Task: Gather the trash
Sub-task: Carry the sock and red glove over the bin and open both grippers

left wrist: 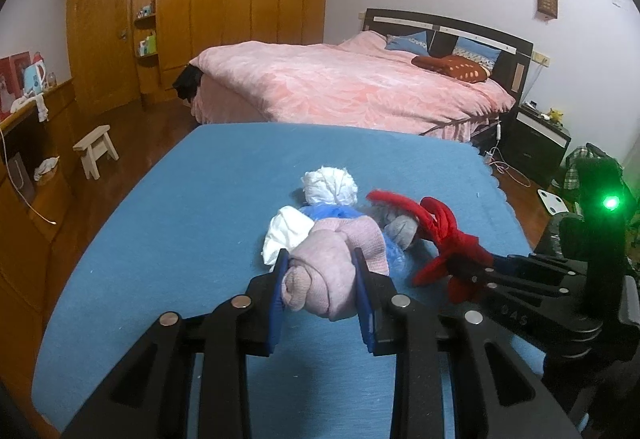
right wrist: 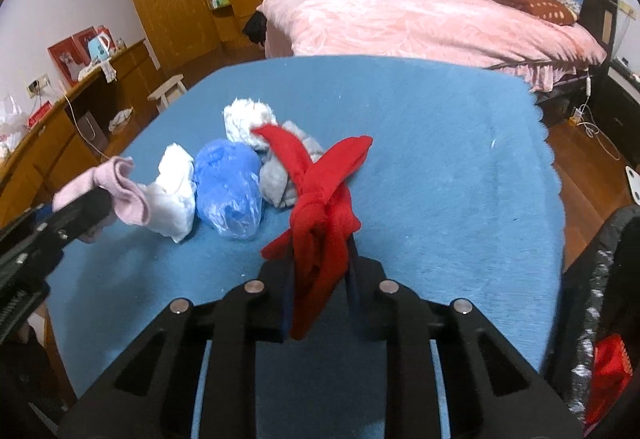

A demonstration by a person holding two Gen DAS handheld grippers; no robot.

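Pink sock [left wrist: 332, 271] pinched in left fingers [left wrist: 362, 271], red cloth [right wrist: 320, 215] pinched in right fingers [right wrist: 354, 271], four wads on blue blanket [right wrist: 440, 159]

Dim indoor light, strong fisheye edge distortion.

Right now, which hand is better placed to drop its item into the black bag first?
Right. The right gripper, shut on the red cloth, is beside the black bag; the left gripper holds the pink sock farther away.
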